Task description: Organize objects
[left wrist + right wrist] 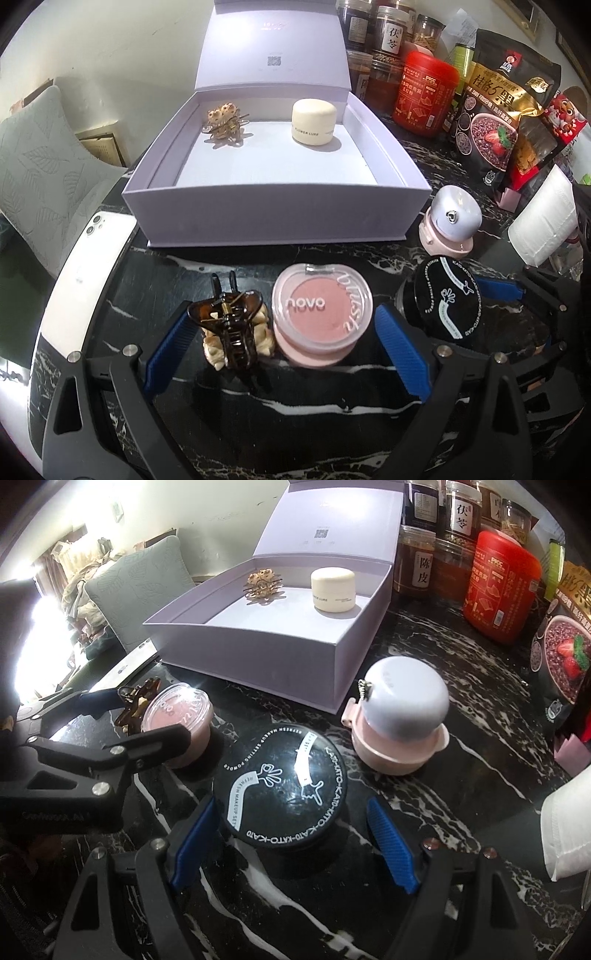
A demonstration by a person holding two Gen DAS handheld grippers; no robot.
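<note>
My left gripper [284, 332] spread wide at frame bottom, straddling hair claw [231, 328] and blush pot [320, 314], pads clear of both. My right gripper [291, 845] tilted down, blue pads either side of black powder jar [280, 786]; contact with pads hard to judge, jar base hidden. Dome jar [400, 723] mid-right. Open box [277, 199] farther up, holding gold clip [225, 120] and cream jar [314, 122]. Jars [388, 44] cut off at top edge.
</note>
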